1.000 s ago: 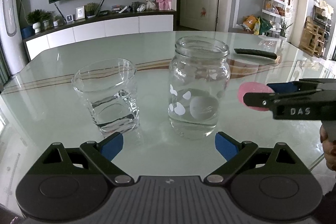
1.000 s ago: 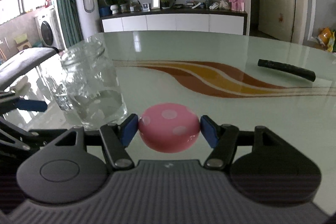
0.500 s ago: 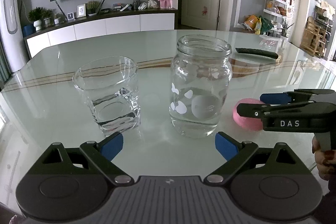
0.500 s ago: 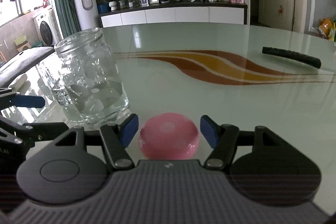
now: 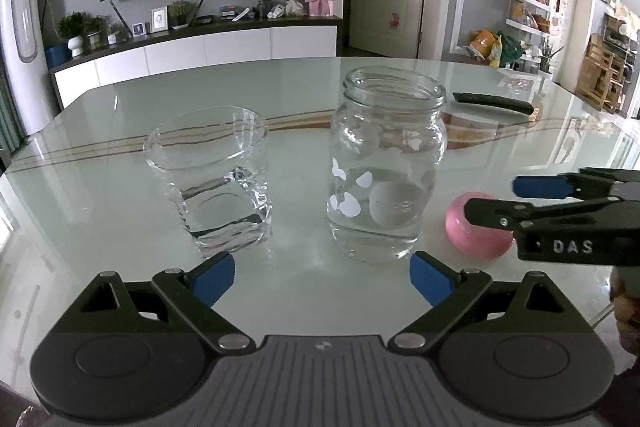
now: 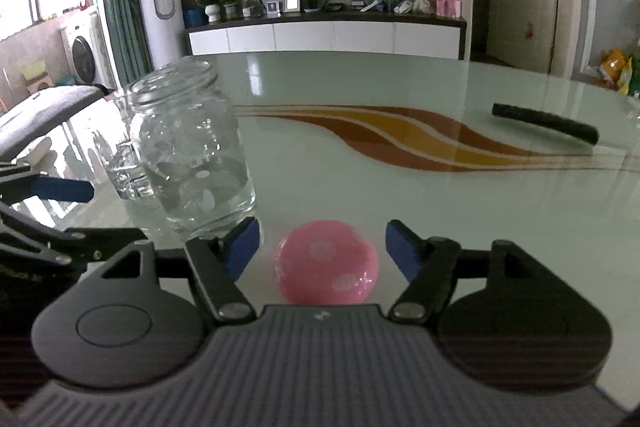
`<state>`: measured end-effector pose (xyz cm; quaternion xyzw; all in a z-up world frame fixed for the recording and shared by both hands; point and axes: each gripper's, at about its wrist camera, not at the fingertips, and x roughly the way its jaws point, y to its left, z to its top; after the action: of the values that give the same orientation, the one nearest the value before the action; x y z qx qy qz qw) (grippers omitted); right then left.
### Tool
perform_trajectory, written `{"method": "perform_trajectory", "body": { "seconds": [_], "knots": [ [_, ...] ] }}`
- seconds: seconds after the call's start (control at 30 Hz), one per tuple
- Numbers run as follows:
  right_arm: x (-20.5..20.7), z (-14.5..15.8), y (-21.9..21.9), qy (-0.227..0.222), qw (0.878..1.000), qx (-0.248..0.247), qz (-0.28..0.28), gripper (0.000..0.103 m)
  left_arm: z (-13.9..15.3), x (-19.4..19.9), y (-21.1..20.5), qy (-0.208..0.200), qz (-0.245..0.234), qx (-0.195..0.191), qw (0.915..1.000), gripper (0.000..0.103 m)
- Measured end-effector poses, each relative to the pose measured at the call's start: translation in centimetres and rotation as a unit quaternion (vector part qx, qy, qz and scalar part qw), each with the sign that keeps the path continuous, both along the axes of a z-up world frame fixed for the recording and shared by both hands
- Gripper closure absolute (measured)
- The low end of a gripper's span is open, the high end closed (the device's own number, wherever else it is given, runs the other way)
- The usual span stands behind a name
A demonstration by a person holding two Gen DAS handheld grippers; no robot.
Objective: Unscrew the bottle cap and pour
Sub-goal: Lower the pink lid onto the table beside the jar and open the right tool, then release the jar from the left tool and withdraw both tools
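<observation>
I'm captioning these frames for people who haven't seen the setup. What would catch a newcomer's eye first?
Probably the pink cap, lying on the glass table between the open fingers of the right gripper, the only bright color up close. Next, the uncapped glass jar with white spots, standing mid-table with a little clear liquid, and the clear tumbler on its left, both just beyond the open left gripper.

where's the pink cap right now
The pink cap lies on the glass table, loose between the open right gripper fingers, just right of the jar.
</observation>
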<state>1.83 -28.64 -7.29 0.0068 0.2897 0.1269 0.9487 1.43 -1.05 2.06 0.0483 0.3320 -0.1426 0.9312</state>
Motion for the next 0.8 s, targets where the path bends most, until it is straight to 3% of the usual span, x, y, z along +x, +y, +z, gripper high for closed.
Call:
{"method": "perform_trajectory", "body": {
  "seconds": [0.33, 0.67, 0.8],
  "knots": [
    [-3.3, 0.9, 1.4, -0.01, 1.0, 0.023, -0.017, 0.001, -0.2, -1.3, 0.9, -0.003, 0.015, -0.002, 0.9999, 0.0],
    [-3.6, 0.0, 1.7, 0.001, 0.999, 0.022, -0.046, 0.0, -0.2, -2.4, 1.4, -0.015, 0.034, 0.011, 0.9993, 0.0],
    [-4.1, -0.3, 1.7, 0.001, 0.998, 0.021, -0.064, 0.0, -0.1, -2.4, 2.0, -0.003, 0.048, -0.002, 0.9988, 0.0]
  ]
}}
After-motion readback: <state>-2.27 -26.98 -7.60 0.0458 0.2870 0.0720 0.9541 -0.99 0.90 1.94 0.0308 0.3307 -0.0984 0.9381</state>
